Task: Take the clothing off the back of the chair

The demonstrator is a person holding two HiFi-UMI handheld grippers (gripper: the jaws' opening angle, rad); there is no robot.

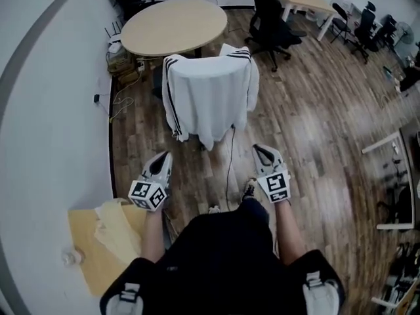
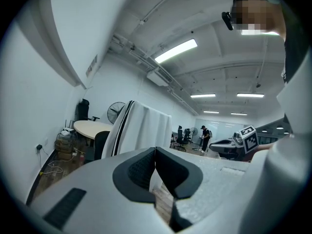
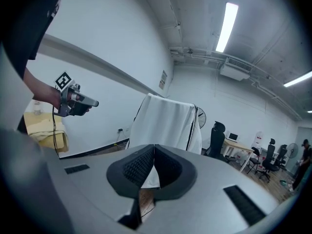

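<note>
Left claw (image 1: 163, 156) is shut, pads together, nothing between them. Right claw (image 1: 262, 149) is the same: closed and empty. I hold both out ahead of me, apart from each other, tips toward the chair (image 1: 157, 81). The white jacket (image 1: 210, 97) with black stripes hangs draped over the chair back, covering it, its hem low toward the wood floor (image 1: 308, 123). Neither claw touches it; it sits ahead of both, roughly centred between them. The chair stands just beside a round table (image 1: 174, 25). A thin black cable (image 1: 231, 156) runs on the floor from the jacket toward me. A pale yellow cloth (image 1: 118, 225) lies by my left arm.
</note>
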